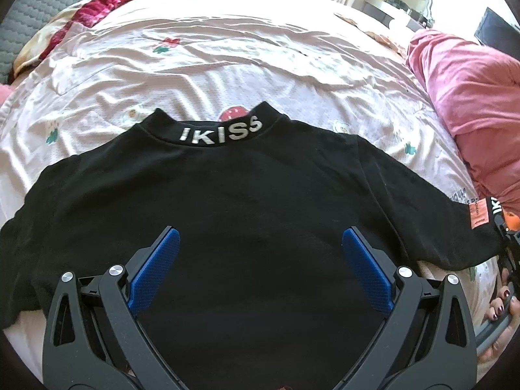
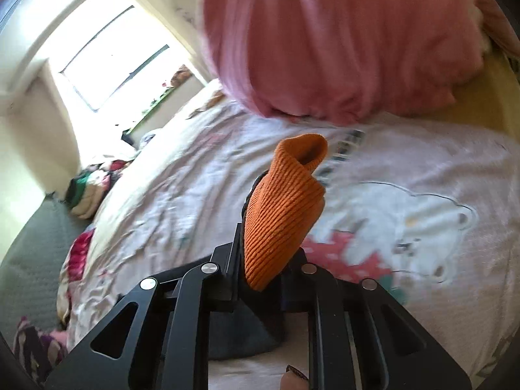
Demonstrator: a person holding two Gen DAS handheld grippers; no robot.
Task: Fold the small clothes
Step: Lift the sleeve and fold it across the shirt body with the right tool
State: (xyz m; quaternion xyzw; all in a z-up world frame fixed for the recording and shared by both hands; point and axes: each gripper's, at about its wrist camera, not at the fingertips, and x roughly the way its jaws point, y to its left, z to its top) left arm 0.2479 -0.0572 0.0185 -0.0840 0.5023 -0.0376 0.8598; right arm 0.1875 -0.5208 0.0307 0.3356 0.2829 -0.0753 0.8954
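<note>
Lying flat on a pale printed bedsheet (image 1: pixel 227 52): a black top (image 1: pixel 247 195), collar with white "IKISS" lettering (image 1: pixel 221 133) pointing away from the left wrist camera, both short sleeves spreading out to the sides. Hovering over the lower middle of the top: the left gripper (image 1: pixel 260 273), its 2 blue pads (image 1: pixel 156 273) standing wide apart with nothing between them, only dark fabric beneath. Clamping an orange ribbed cuff (image 2: pixel 282 208) at the end of the top's right sleeve: the right gripper (image 2: pixel 265 269), jaws nearly together on the knit, cuff sticking up past the fingertips. Bunching up at the bed's right side: a pink blanket (image 1: pixel 468 97). Gripping a grey handle at the left view's right edge: fingers with dark nail polish (image 1: pixel 500 305).
</note>
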